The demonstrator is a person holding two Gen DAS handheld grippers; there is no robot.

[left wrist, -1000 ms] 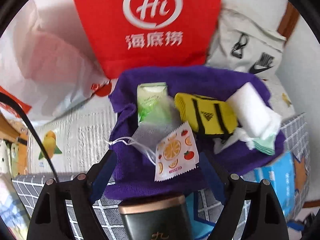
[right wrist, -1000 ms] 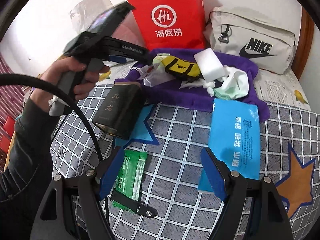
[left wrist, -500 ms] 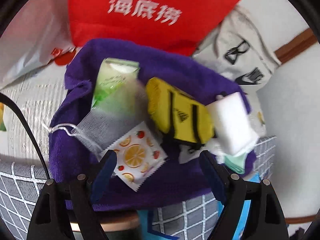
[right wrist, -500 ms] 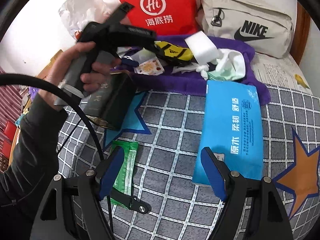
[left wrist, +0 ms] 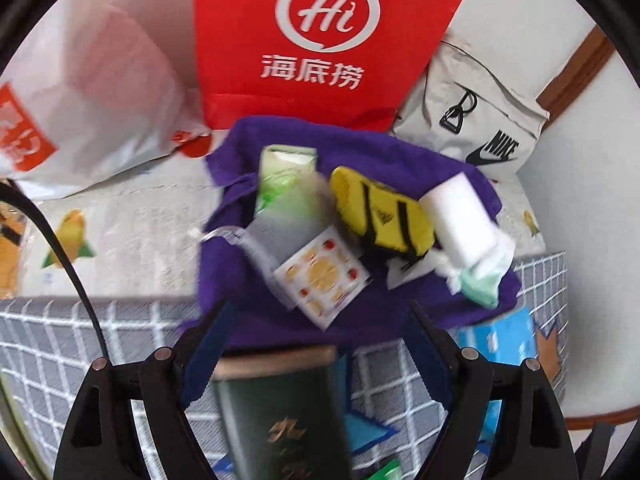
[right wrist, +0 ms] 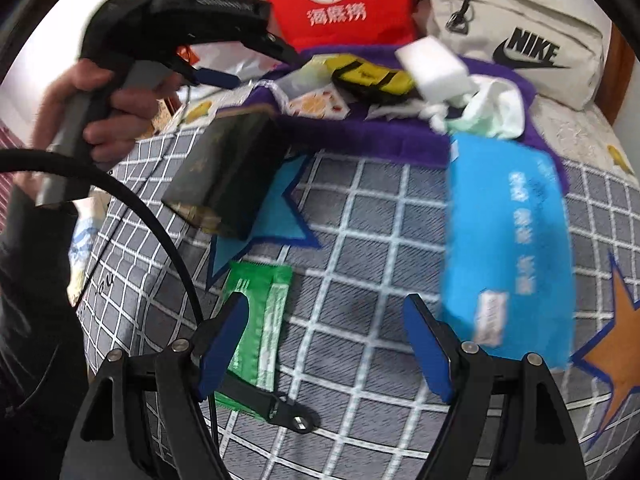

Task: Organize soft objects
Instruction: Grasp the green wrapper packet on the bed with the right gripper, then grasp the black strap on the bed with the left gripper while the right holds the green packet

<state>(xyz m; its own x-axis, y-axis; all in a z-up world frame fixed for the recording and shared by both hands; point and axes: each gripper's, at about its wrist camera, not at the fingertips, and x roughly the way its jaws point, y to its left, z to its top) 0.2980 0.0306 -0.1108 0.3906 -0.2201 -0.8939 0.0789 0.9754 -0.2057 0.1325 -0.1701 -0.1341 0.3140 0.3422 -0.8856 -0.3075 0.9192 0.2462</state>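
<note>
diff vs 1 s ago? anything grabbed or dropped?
Nothing grabbed or dropped. The right gripper sank toward the blue tissue pack. The left gripper swung in over the purple towel, then drew back. Both stay open and empty; the items on the towel haven't moved.

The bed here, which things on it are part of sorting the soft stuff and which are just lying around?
Likely part of the job:
purple towel
yellow pouch
white sponge
crumpled tissues
blue tissue pack
fruit-print sachet

Likely just lying about:
dark tin
red bag
Nike bag
green packet, possibly
</note>
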